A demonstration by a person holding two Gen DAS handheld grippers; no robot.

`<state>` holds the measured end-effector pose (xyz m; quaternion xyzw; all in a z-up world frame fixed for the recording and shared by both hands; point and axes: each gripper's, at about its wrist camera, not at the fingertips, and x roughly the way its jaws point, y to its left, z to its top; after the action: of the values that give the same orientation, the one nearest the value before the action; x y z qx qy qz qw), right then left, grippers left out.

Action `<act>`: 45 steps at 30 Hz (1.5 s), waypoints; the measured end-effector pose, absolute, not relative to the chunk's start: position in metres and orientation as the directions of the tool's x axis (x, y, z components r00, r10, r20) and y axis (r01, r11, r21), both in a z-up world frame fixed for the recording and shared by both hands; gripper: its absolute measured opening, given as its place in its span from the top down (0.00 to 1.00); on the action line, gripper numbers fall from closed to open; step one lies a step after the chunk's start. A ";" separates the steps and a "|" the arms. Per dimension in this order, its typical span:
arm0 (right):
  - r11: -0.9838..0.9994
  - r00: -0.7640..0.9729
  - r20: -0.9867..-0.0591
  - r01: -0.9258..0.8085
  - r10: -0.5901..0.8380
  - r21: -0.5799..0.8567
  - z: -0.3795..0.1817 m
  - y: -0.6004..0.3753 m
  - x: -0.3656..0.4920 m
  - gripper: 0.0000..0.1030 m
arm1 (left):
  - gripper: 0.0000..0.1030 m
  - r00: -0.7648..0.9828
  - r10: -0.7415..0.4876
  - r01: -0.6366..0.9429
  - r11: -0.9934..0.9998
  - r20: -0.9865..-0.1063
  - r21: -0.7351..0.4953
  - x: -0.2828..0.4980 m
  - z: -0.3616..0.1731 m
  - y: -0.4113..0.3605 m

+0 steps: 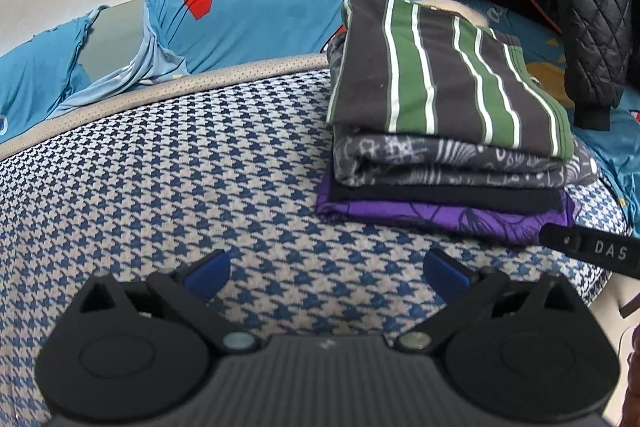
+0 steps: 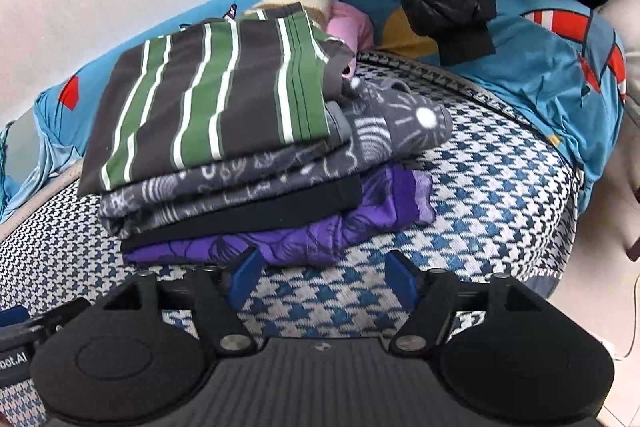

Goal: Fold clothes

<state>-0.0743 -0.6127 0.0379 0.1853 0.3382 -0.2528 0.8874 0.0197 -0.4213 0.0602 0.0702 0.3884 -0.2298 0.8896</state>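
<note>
On the checked cover (image 2: 480, 187) sits our folded stack (image 2: 240, 155), soft and liable to slump, best taken low under its purple shirt (image 2: 304, 239), with left tongs (image 1: 326, 269) and right tongs (image 2: 322, 277) both gaping, empty.

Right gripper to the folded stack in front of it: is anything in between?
Nothing visible. The right gripper is open and empty, with only bare houndstooth cover between its fingers and the folded stack. The purple bottom garment lies just beyond its fingertips. The left gripper is also open over the cover.
</note>
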 end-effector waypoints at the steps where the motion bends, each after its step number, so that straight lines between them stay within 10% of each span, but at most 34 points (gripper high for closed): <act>1: 0.803 0.639 -0.698 0.575 -0.323 0.154 0.038 -0.612 -0.075 0.32 | 0.00 0.592 -0.351 0.464 0.884 -0.726 -0.049 0.018 0.059 -0.421; 45: 0.816 0.563 -0.770 0.570 -0.301 0.097 0.030 -0.597 -0.092 0.30 | 0.00 0.539 -0.321 0.484 0.875 -0.779 -0.025 -0.016 0.053 -0.413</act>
<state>-0.0922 -0.5972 0.0300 0.1700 0.3945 -0.2510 0.8675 -0.0155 -0.4127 0.0528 0.0967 0.4210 -0.2306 0.8719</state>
